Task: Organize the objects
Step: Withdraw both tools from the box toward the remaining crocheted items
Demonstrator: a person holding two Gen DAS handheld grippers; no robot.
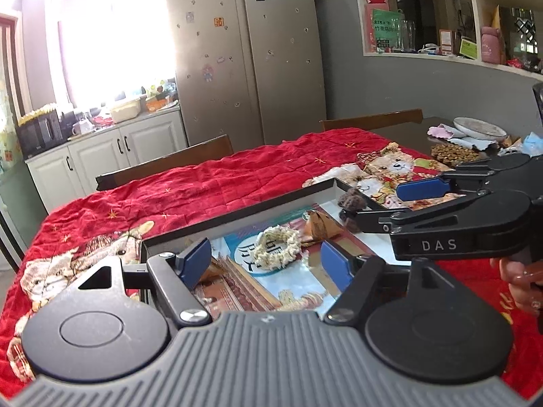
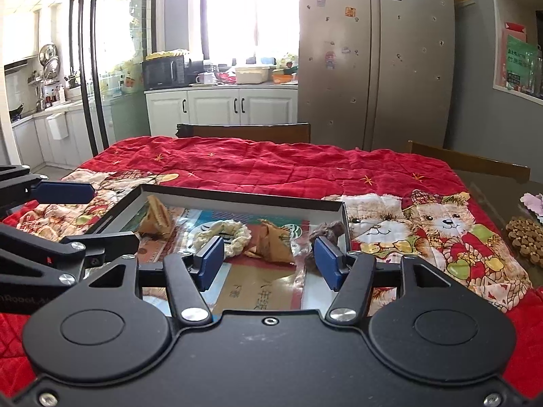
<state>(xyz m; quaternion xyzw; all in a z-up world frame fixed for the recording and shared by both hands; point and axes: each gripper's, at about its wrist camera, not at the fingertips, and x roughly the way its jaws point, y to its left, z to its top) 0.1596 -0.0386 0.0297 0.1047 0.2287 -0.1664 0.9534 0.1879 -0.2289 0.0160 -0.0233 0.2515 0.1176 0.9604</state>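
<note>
Hovering both grippers, left gripper (image 1: 263, 264) and right gripper (image 2: 269, 259), jaws wide and holding nothing, near the tray's (image 2: 237, 194) front edge, with cream ring (image 2: 222, 235) and paper wedges already gathered inside for tidiness.

Bright daylight, blown-out window (image 2: 237, 10) glare, sharp focus, fisheye bending at edges

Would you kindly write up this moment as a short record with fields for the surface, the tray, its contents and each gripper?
surface: red quilt with bear prints
tray: shallow dark-rimmed tray lying on the quilt
contents: cream scrunchie, brown scrunchie, two tan folded paper pieces
left gripper: open, nothing between the pads, above the tray
right gripper: open, nothing held, above the tray
off tray: studded brown mat at the right
</note>
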